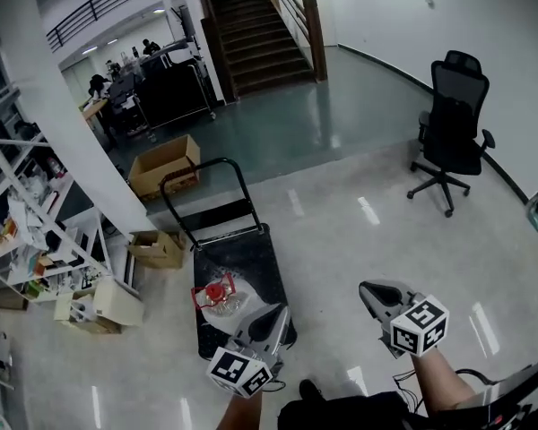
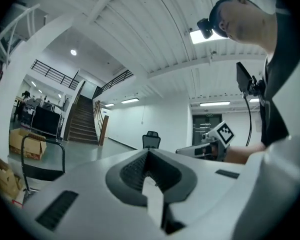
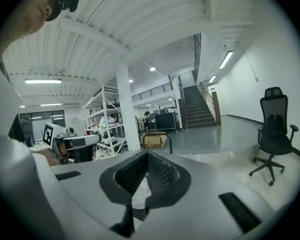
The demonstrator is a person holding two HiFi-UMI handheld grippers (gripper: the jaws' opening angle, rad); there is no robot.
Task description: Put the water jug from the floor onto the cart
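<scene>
A clear water jug with a red handle and cap rests on the left side of the black platform cart; the cart's push handle stands at the far end. My left gripper hovers over the cart's near right corner, just right of the jug, jaws shut and empty. My right gripper is over bare floor to the right of the cart, also shut with nothing in it. In the left gripper view the jaws meet, and in the right gripper view they meet too.
A black office chair stands on the right. Cardboard boxes lie beyond and left of the cart, by a white pillar. A shelf rack fills the left side. Stairs rise at the back.
</scene>
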